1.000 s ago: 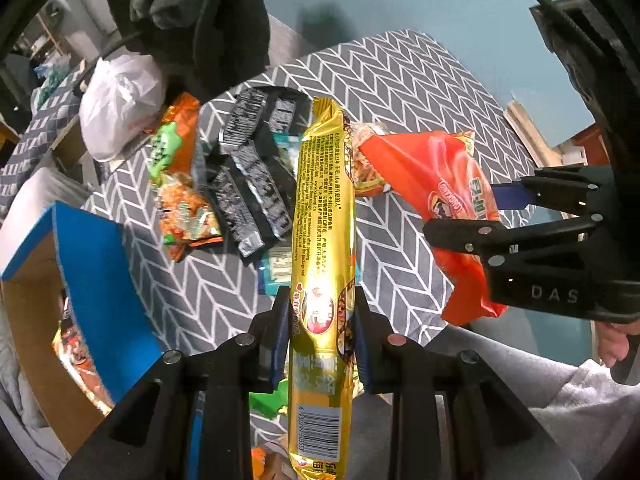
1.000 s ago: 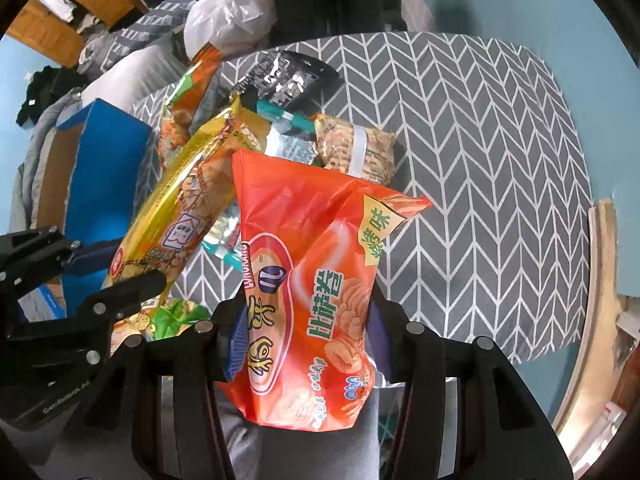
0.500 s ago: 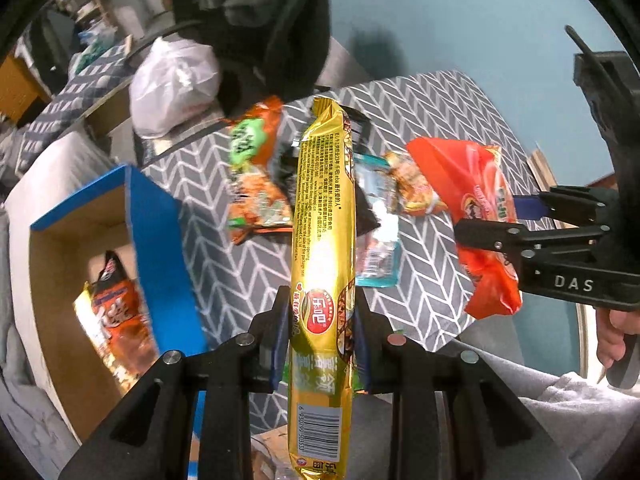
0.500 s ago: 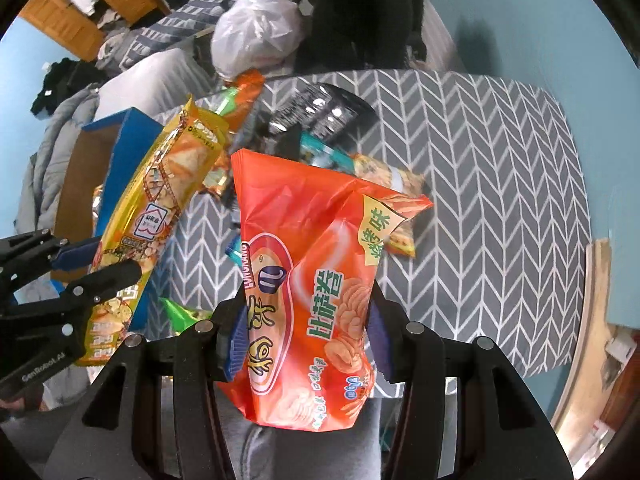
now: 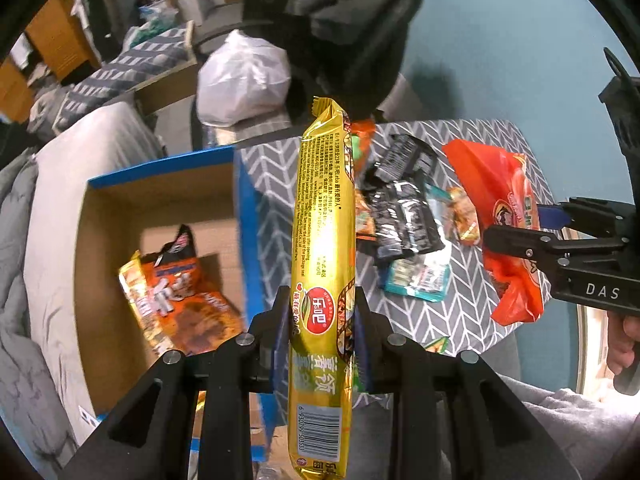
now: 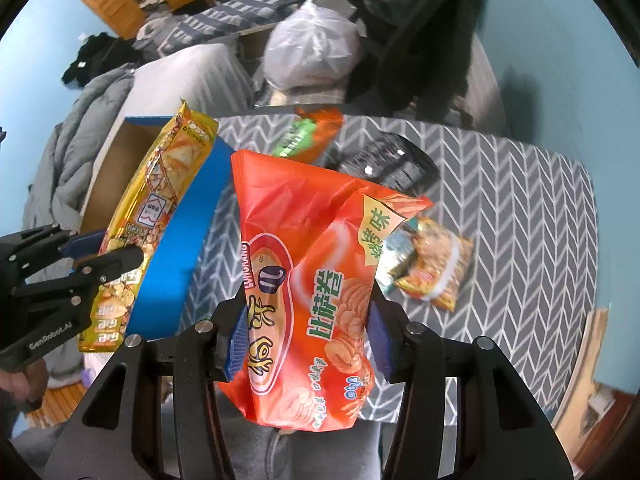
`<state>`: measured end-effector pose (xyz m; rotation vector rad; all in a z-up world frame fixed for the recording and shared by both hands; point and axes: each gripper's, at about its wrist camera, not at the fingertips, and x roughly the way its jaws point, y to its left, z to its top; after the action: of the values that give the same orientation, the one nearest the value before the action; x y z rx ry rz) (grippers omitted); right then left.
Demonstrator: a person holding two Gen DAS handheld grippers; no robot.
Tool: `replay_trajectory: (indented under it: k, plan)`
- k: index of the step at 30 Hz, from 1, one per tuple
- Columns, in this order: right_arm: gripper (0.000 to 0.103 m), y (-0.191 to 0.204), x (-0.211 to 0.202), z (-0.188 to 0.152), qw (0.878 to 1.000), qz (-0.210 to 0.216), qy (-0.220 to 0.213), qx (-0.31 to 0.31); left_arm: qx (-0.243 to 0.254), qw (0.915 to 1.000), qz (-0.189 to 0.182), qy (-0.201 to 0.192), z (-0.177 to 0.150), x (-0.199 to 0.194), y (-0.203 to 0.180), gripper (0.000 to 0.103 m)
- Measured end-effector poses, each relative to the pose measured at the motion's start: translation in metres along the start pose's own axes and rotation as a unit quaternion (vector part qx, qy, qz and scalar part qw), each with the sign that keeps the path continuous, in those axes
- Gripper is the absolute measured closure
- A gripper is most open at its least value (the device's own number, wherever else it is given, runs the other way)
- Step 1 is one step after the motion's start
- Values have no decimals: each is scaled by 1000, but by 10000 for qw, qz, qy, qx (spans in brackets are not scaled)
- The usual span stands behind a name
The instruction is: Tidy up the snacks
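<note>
My left gripper [image 5: 322, 320] is shut on a long gold snack pack [image 5: 324, 240], held upright in the air beside the blue-rimmed cardboard box [image 5: 160, 168]. The pack [image 6: 160, 200] and the left gripper [image 6: 102, 250] also show in the right wrist view. My right gripper [image 6: 304, 332] is shut on an orange chip bag [image 6: 304, 264], held above the near table edge; the bag [image 5: 500, 208] shows at the right of the left wrist view. An orange snack bag [image 5: 180, 292] lies inside the box.
On the grey chevron table [image 6: 520, 200] lie black packs [image 5: 404, 200], a teal pack [image 5: 416, 280], an orange-green bag [image 6: 308, 136] and a small orange pack [image 6: 436, 264]. A white plastic bag [image 5: 244, 76] and dark clothing sit behind. Grey bedding lies left of the box.
Both grippers have swung left with their packs. The open box has come fully into the left wrist view, and the gold pack now stands near the box's blue wall.
</note>
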<state>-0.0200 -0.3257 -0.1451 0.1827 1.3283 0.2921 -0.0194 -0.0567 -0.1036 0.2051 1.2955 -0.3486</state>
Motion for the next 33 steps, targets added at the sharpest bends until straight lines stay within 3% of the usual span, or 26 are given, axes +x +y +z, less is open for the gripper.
replay_trajectory:
  k: [13, 33]
  plan:
    - [54, 66, 23, 38, 9967, 262, -19, -763, -780, 9965, 275, -155, -17, -19, 59, 75]
    - [54, 174, 54, 73, 9826, 650, 88, -1740, -1748, 9824, 630, -182, -46, -24, 148, 75]
